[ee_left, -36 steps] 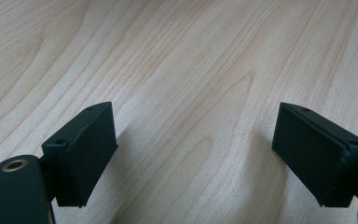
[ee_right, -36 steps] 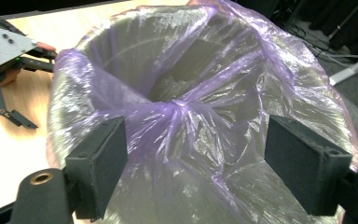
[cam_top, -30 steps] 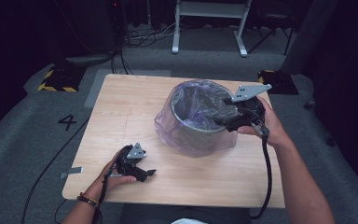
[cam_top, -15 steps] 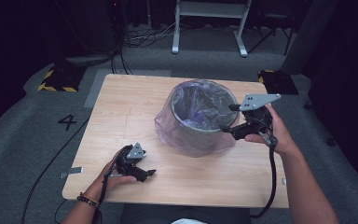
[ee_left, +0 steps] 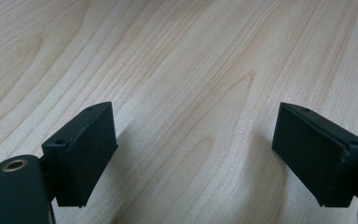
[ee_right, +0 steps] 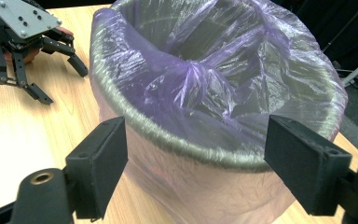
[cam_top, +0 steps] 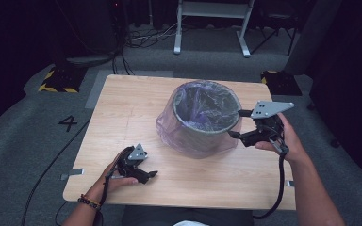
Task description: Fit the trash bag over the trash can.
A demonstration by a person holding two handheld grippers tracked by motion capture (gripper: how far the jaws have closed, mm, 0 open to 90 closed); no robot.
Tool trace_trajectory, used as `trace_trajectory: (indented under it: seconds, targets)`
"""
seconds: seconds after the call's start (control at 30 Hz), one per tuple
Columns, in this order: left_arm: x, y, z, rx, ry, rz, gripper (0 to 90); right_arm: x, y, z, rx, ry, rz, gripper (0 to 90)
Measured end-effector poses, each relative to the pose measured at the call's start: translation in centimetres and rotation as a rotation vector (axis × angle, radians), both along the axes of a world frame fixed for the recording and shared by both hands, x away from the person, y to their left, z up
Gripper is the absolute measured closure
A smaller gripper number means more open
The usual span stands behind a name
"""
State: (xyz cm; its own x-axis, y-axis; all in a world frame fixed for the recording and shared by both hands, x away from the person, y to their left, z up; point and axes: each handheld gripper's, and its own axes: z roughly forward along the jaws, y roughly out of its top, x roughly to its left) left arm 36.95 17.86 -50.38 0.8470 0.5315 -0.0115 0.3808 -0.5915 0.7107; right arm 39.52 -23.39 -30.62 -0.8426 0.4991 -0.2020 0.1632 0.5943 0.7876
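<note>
a grey bin (cam_top: 206, 123) lined with a purple plastic bag (cam_top: 207, 101) is standing upright near the middle of the wooden worktop (cam_top: 122, 108), the bag folded over the rim and hanging down the outside. the right gripper (cam_top: 234, 125) is hovering just beside the bin's right rim, its jaws standing wide apart and gripping nothing; in the right gripper view the rim is lying between them, untouched. the left gripper (cam_top: 150, 175) is resting on the worktop near the front edge, well apart from the bin, jaws spread with only bare wood between them
</note>
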Motion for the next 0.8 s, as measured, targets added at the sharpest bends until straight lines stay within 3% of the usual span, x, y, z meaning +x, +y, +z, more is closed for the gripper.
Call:
trace_trajectory:
  seconds: [0.6, 0.7, 0.8]
  targets:
    - [0.0, 0.0, 0.0, 0.0, 0.0, 0.0, 13.3, -1.2, -1.9, -1.8, -0.003, -0.048, -0.07, 20.7]
    - [0.0, 0.0, 0.0, 0.0, -0.001, 0.0, 13.3, -1.4, -2.0, -2.0, 0.0, -0.049, -0.061, 20.5]
    - [0.0, 0.0, 0.0, 0.0, -0.001, 0.0, 13.3, -1.7, -2.1, -2.4, -0.023, -0.054, -0.066, 20.4]
